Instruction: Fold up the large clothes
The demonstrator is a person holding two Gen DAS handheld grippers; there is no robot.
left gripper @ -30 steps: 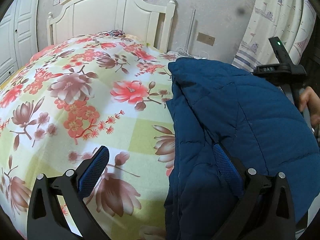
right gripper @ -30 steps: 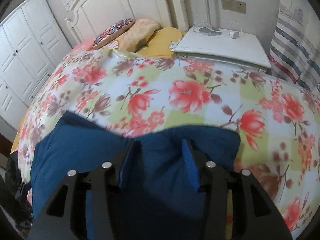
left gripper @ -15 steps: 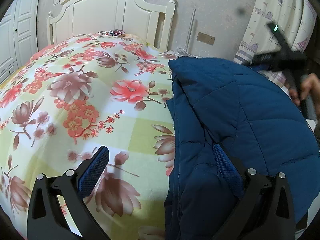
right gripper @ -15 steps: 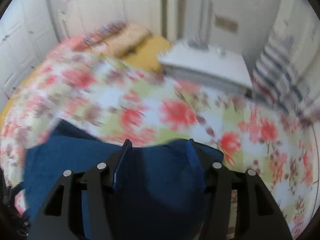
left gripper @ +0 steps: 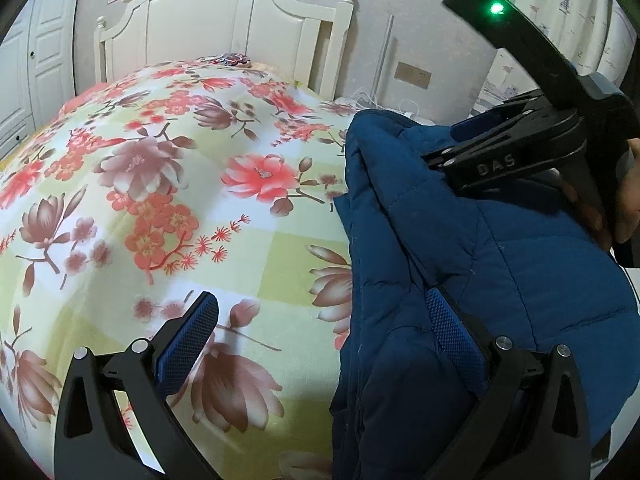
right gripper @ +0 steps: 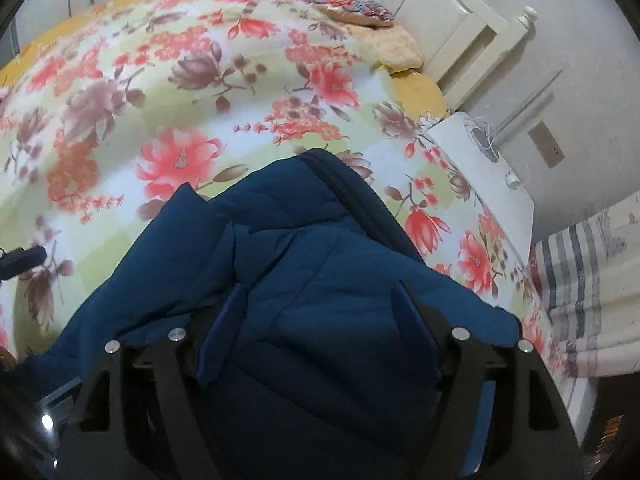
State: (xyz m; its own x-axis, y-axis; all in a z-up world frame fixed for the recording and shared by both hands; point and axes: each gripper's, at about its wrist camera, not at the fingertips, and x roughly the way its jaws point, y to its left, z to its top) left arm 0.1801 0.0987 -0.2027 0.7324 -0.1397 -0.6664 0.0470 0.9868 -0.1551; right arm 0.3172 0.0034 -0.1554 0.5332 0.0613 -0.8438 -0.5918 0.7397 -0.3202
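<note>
Jacket: folded blue quilted puffer jacket [left gripper: 500, 264] lying on the floral-quilted bed [left gripper: 168, 184].
Left gripper [left gripper: 332, 344]: fingers wide apart, holding nothing.
Right gripper [right gripper: 320, 328]: fingers opening over the jacket, unpinched.

We see a dark blue quilted padded jacket [right gripper: 320, 280] lying folded on the bed's floral quilt [right gripper: 160, 80], near the bed's side edge by the white bedside cabinet [right gripper: 480, 160]. Our right claw [right gripper: 320, 336] hangs over the jacket, its jaws opening, blue pads spread above the fabric without pinching it. At the head of the bed lie a patterned pillow [right gripper: 348, 4] and a yellow pillow [right gripper: 400, 46] below the cream headboard [right gripper: 452, 12].
</note>
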